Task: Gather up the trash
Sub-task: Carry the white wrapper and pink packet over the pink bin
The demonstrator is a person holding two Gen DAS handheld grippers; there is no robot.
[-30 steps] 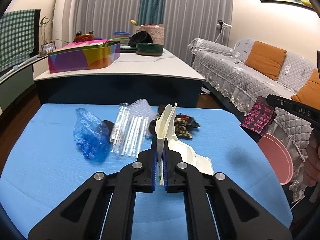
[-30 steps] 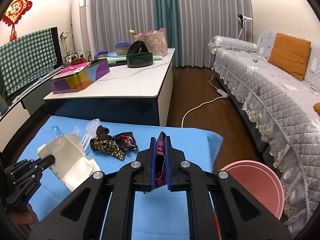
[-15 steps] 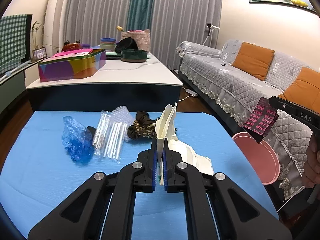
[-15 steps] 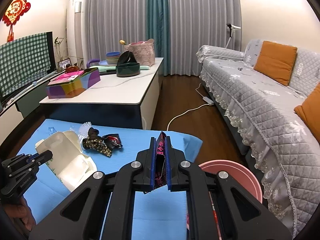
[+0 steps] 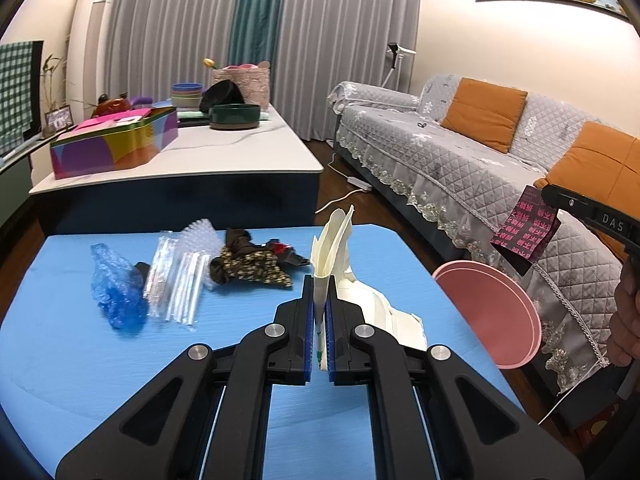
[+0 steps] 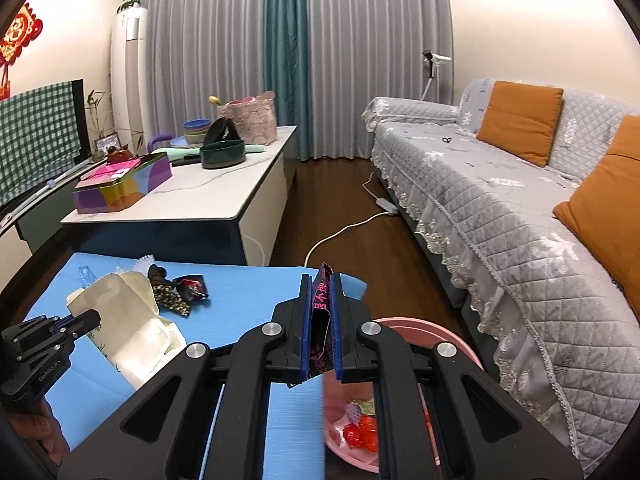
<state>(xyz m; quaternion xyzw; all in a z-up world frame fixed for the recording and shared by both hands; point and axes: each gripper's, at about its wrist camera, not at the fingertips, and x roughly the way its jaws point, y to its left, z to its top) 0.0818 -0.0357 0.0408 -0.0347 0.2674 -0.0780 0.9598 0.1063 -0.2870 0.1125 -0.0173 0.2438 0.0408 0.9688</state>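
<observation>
Between the blue pads of the left gripper [image 5: 319, 320], the edge of a cream takeaway box [image 5: 340, 264] is pinched, the jaws closed on it; the box stands upright from the pads, its open halves spreading to the right over the blue table surface [image 5: 72, 360]. Between the pads of the right gripper [image 6: 322, 320], a black wrapper with pink lettering [image 6: 320, 312] is clamped, the jaws closed on it with one end above the fingertips and the other hanging below. Seen from the left wrist, this wrapper hangs from the right gripper above the far rim of a pink basin [image 5: 488, 312], which stands just beside the table's right edge; a hand [image 5: 624, 320] grips the tool's handle. Seen from the right wrist, the basin lies directly beneath the gripper and holds red and pale scraps [image 6: 360, 428].

Remaining on the table, beyond the left gripper: a crumpled blue plastic bag [image 5: 116, 288], a bundle of clear plastic sleeves [image 5: 176, 280] just beside it, and a dark patterned wrapper [image 5: 252, 268] near the box. Behind the table stands a white-topped counter [image 5: 224, 160] bearing a multicoloured tin [image 5: 116, 144] and a dark green bowl [image 5: 234, 116]. A grey quilted sofa [image 5: 440, 160] with orange cushions [image 5: 484, 118] runs along the right.
</observation>
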